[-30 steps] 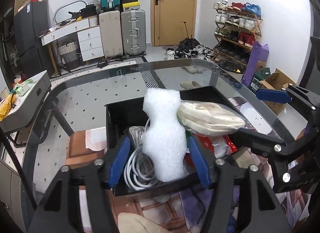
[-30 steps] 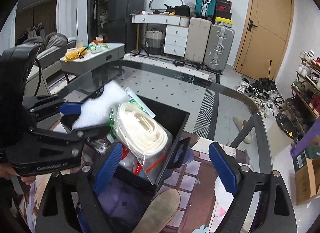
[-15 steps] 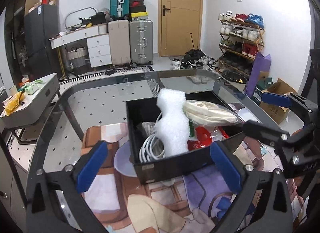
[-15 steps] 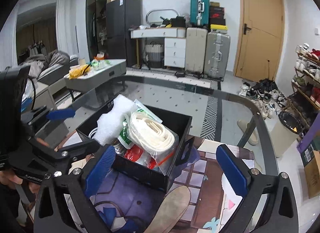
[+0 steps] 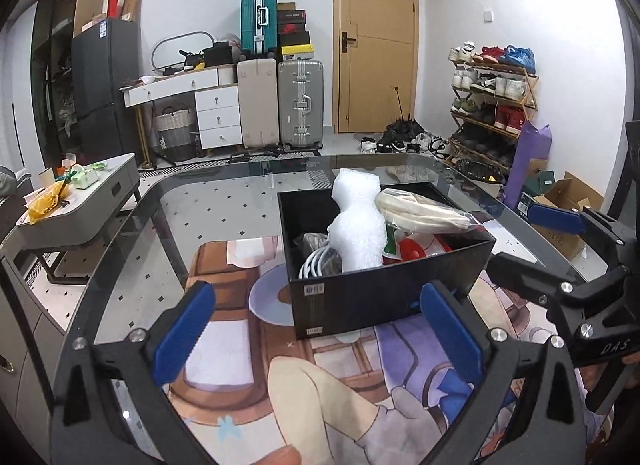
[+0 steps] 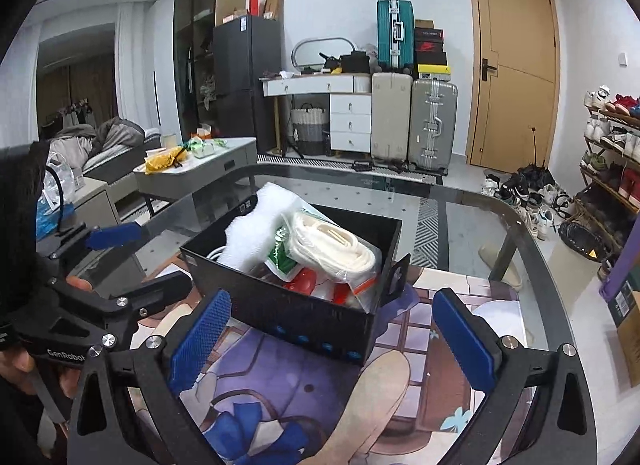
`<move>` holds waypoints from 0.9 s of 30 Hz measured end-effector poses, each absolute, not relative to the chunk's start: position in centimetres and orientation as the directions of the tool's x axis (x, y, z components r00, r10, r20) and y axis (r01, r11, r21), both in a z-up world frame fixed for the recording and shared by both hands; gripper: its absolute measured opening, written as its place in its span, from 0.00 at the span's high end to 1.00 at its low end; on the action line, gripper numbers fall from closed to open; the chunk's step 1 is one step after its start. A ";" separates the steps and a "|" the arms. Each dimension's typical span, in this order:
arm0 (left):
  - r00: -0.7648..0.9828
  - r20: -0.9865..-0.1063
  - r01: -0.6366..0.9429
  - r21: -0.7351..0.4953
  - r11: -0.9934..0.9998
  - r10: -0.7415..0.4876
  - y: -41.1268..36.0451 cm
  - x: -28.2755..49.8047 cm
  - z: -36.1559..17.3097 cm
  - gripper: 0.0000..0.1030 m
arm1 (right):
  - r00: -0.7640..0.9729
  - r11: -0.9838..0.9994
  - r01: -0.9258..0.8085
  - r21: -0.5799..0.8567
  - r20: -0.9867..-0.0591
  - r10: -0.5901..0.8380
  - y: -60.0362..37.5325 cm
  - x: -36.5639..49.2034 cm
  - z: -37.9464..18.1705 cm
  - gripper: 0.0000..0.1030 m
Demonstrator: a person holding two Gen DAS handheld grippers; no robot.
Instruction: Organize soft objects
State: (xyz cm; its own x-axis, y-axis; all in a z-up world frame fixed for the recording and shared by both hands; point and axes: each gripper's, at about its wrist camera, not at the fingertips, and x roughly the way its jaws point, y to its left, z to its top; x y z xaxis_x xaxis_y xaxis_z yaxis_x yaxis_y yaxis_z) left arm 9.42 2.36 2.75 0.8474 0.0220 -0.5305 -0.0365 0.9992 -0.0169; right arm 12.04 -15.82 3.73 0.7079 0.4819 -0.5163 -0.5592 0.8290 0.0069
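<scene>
Left gripper point(image 5: 318, 329) jaws just opened wide, nothing between them; right gripper point(image 6: 332, 335) likewise wide, empty. Box point(image 5: 384, 293) sits just ahead of both, on mat point(image 5: 248, 377). Foam point(image 5: 358, 225) upright inside, bagged roll point(image 5: 420, 213) beside it, cable point(image 5: 318, 265) underneath

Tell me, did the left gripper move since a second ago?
Yes. The left gripper backed away from the black box, letting go of the white foam.

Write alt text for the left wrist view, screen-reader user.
An open black box on a glass table holds white bubble wrap, a bagged cream strap and white cables. The left claw stands open and empty before it, the right claw alongside.
</scene>
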 end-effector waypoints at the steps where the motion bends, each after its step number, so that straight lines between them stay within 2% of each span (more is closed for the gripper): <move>1: 0.848 -0.529 -0.038 -0.015 0.999 0.024 2.3 9.2 2.6 0.00 | 0.712 0.830 -0.557 0.008 -0.509 0.483 -15.9 11.8 3.8 0.01; 27: 0.869 -0.494 -0.042 -0.045 0.998 0.014 2.4 7.9 1.5 0.00 | 0.745 0.816 -0.575 -0.051 -0.445 0.497 -15.9 9.6 2.9 0.01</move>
State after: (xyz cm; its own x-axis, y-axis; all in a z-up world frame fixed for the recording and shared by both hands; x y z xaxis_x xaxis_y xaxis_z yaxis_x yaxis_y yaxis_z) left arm 7.87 2.37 1.45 0.8694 0.0142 -0.4940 -0.0419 0.9981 -0.0450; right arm 9.64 -15.94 2.86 0.7448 0.4970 -0.4452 -0.5752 0.8164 -0.0510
